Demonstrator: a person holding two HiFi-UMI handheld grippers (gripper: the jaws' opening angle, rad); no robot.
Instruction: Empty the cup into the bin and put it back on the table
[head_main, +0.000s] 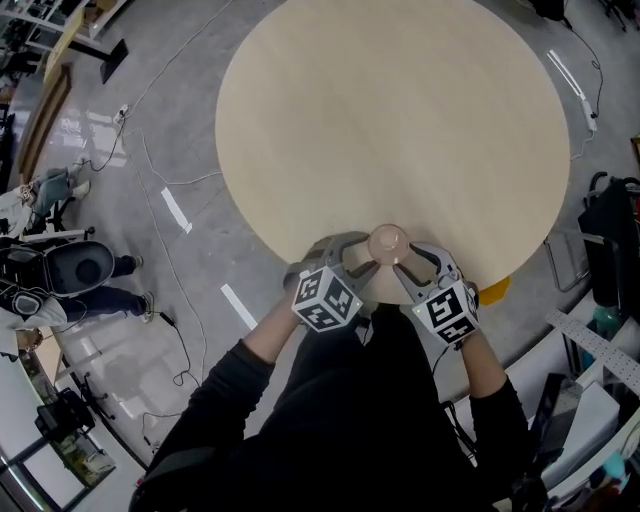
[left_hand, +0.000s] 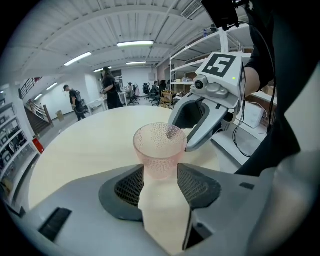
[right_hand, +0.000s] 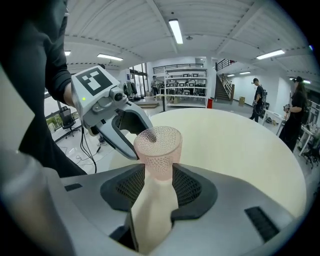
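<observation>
Pink cup (head_main: 388, 243) stands upright, mouth up, at the table's (head_main: 400, 120) near edge; left gripper (head_main: 358, 257) and right gripper (head_main: 407, 264), angled inward, both clamp its base.

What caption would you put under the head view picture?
The left tool and right tool both clasp a pink cup at the round table's near edge.

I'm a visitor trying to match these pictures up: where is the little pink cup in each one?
Head view: pink cup at the round table's near edge, lower centre.
Left gripper view: centre, between the jaws.
Right gripper view: centre, between the jaws.
Shared landmark: the round table under the cup.
</observation>
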